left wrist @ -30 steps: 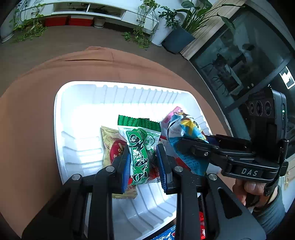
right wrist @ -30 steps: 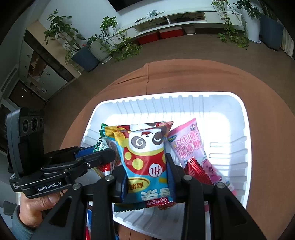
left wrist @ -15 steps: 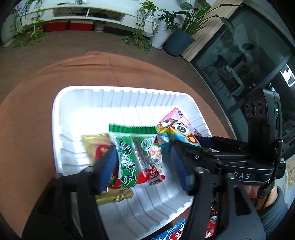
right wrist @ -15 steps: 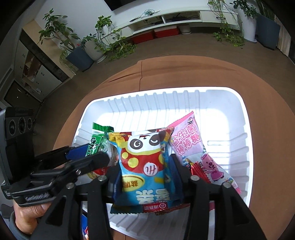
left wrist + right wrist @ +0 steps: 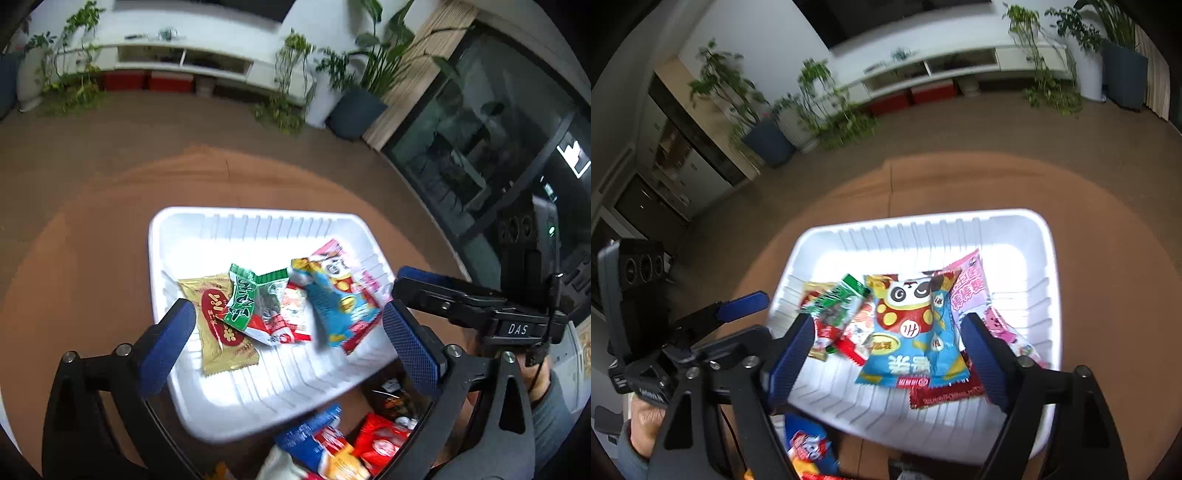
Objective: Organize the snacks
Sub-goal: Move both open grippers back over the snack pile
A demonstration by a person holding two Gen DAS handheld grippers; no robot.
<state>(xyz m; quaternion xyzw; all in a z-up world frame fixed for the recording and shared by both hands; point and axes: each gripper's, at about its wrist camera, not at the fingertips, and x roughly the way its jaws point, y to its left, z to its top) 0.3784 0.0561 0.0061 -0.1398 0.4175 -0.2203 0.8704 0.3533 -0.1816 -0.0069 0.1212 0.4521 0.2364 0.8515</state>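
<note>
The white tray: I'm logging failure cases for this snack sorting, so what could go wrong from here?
1. The white tray holds its packets bunched at the near end; the panda packet lies on top of others, so later drops may slide off the heap.
2. Both grippers, left and right, are opening close together and could collide.
3. Loose packets lie by the tray's near rim, where the retreating fingers could knock them.
</note>
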